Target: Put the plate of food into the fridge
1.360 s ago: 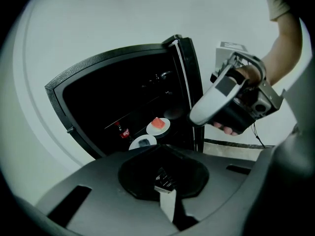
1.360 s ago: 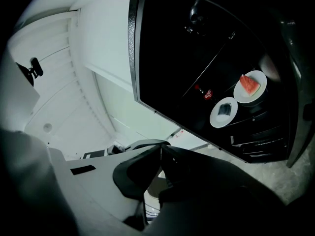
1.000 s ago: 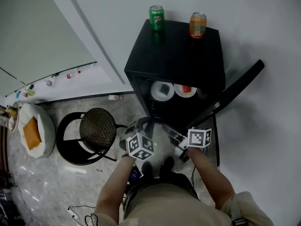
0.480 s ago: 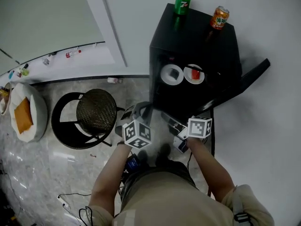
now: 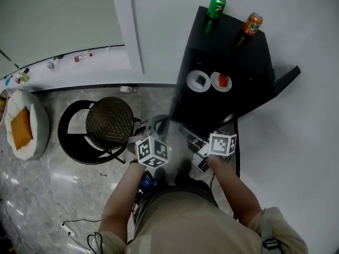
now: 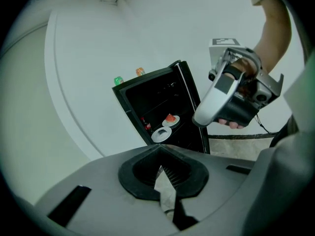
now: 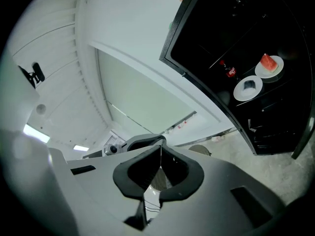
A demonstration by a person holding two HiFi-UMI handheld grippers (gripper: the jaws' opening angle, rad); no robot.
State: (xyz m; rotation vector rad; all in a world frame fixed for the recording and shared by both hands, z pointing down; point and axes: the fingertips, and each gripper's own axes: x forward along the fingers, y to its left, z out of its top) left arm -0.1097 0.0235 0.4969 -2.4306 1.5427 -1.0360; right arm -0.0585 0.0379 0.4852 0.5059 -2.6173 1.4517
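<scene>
The black fridge [image 5: 228, 52] stands open with its door [image 5: 285, 80] swung out to the right. Two white plates rest side by side on a shelf inside: one with red food [image 5: 221, 81] and one with a dark piece [image 5: 198, 81]. They also show in the left gripper view, the red-food plate [image 6: 170, 120] and the dark-piece plate [image 6: 161, 134]. The right gripper view has the same red-food plate [image 7: 269, 64] and dark-piece plate [image 7: 247, 87]. My left gripper [image 5: 158, 126] and right gripper [image 5: 185, 132] hang low before the fridge, both shut and empty, well short of the plates.
A green can [image 5: 215, 7] and an orange can [image 5: 252, 24] stand on the fridge top. A small red-labelled bottle [image 7: 227, 69] sits inside. To the left is a round black stool [image 5: 108, 123], and further left a white cushion with an orange pad [image 5: 22, 128]. Cables [image 5: 79, 234] lie on the floor.
The head view has swung, so the fridge now sits higher and further right in it. Both grippers stay shut and have hardly moved in front of the person.
</scene>
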